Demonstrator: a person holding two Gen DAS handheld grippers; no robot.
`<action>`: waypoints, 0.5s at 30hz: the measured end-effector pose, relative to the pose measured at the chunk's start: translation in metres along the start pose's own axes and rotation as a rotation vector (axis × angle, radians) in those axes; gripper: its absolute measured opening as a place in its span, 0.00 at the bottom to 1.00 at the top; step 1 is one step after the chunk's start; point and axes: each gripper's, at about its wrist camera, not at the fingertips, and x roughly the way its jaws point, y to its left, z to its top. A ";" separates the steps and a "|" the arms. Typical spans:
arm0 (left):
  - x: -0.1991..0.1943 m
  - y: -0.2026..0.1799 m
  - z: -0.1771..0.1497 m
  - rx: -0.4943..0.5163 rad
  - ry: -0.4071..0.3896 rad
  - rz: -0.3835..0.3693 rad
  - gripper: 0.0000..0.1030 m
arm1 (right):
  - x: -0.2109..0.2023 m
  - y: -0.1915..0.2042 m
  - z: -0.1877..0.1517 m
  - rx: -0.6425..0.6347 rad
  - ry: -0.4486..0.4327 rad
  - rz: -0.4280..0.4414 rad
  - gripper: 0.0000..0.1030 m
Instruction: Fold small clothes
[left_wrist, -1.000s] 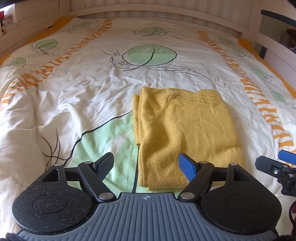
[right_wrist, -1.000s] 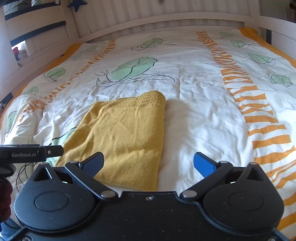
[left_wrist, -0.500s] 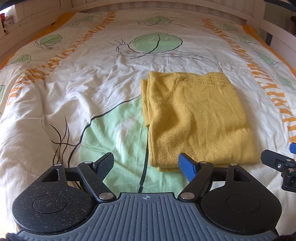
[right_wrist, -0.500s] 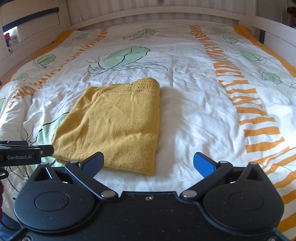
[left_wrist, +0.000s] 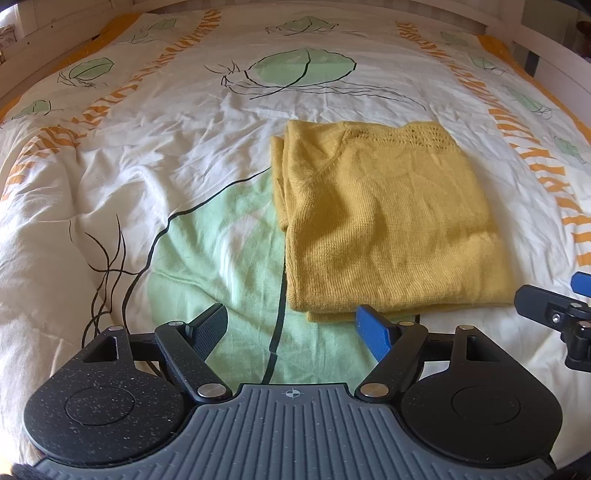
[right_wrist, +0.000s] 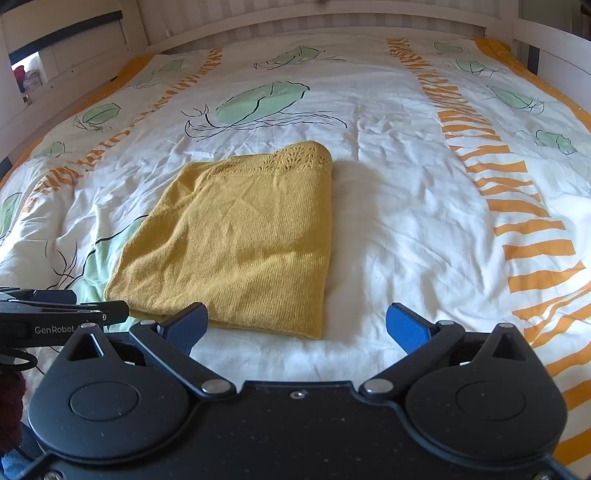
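Hovering near the folded mustard-yellow knit top (left_wrist: 384, 221) with left gripper (left_wrist: 295, 332) and right gripper (right_wrist: 295, 328) both spread wide, probably ready to pinch its near edge for another fold.

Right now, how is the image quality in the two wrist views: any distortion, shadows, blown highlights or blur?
Left wrist view: strong fisheye bowing of the bed frame; the folded yellow knit garment is sharp, with soft shading in its creases. Right wrist view: same curvature; sunlight bleaches the white duvet, and the garment casts a faint shadow to its right. No motion blur in either.
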 end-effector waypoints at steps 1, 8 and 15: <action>0.000 0.000 0.000 0.000 0.001 -0.001 0.73 | 0.000 0.000 0.000 0.001 0.002 0.000 0.99; 0.000 0.000 0.000 0.002 0.002 -0.002 0.73 | 0.002 0.000 0.001 0.005 0.010 -0.003 0.99; 0.000 -0.002 0.003 0.005 0.006 -0.007 0.73 | 0.003 0.000 0.001 0.004 0.013 -0.004 0.99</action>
